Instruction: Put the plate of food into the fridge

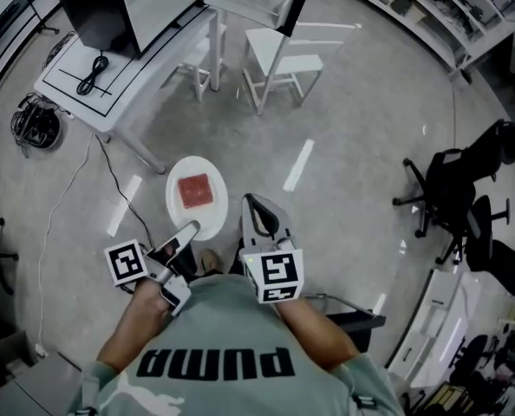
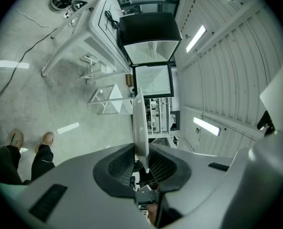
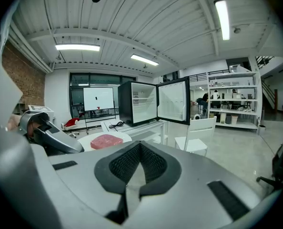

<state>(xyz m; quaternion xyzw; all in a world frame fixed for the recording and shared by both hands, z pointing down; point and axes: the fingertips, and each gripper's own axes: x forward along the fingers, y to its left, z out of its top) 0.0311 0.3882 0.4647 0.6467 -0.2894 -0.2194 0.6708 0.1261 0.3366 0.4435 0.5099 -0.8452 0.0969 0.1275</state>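
Left tongs (image 2: 141, 160) clamped on the rim of the white plate (image 2: 139, 123); the plate shows edge-on between the pads in the left gripper view. Right tongs (image 3: 140, 151) together, nothing between them, just beside the plate on its right, not touching it.

Plate is carried in the air in front of the person, over the floor (image 1: 344, 137), roughly level in the head view. Red slab of food (image 1: 195, 191) sits about mid-plate.

Black mini fridge (image 3: 136, 103) stands ahead on the white worktop (image 1: 127, 81), door (image 3: 173, 100) swung open to the right. Plate is well apart from it and short of the worktop. Black cable (image 1: 93, 74) lies coiled on the worktop in front of the fridge.

White chair (image 1: 285, 57) sits just right of the worktop. Black office chairs (image 1: 455, 199) are far right. Cable bundle (image 1: 34, 124) is on the floor at left. Person's shoes (image 2: 47, 138) show in the left gripper view.
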